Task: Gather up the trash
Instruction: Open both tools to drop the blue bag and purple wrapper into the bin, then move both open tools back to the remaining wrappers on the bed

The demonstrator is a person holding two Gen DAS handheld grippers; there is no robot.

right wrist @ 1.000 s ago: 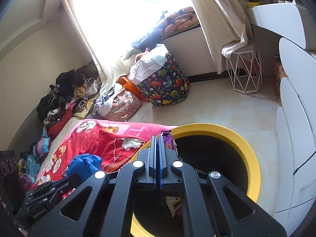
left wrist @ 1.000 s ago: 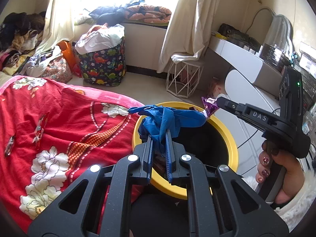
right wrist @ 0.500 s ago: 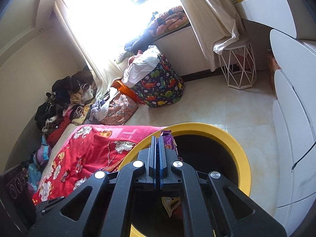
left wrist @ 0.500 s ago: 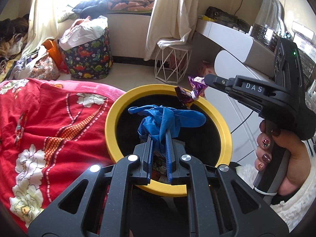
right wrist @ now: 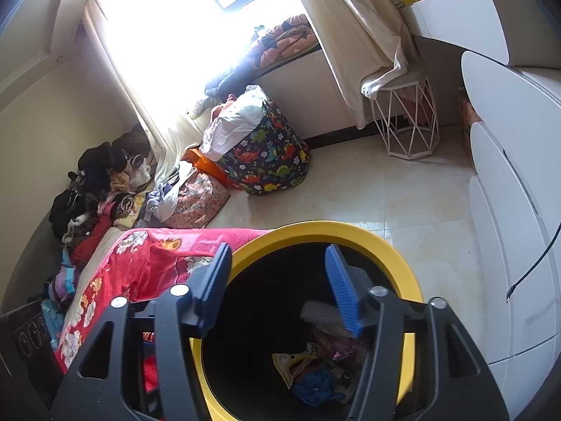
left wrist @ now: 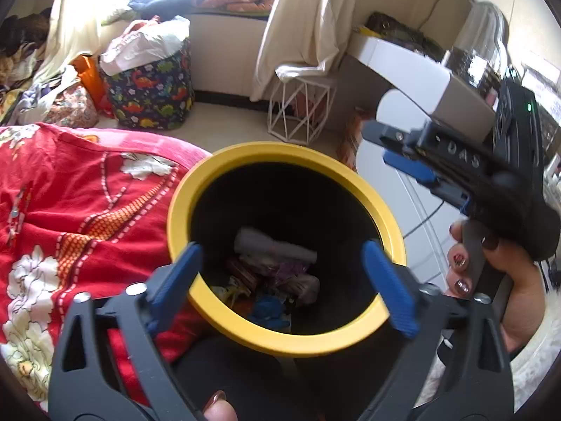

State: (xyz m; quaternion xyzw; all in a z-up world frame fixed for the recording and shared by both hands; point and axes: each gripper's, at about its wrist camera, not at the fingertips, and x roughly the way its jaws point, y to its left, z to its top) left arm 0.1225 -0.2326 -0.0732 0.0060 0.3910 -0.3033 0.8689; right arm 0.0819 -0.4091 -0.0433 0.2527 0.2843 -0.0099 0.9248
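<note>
the left gripper hangs over the yellow-rimmed bin, its jaws opening wide with nothing between them. the right gripper is also above the bin, jaws opening and empty. down inside lie the blue cloth, a purple wrapper and other trash. beside the bin is the red floral blanket; farther off, a dinosaur-print basket stands under the window.
</note>
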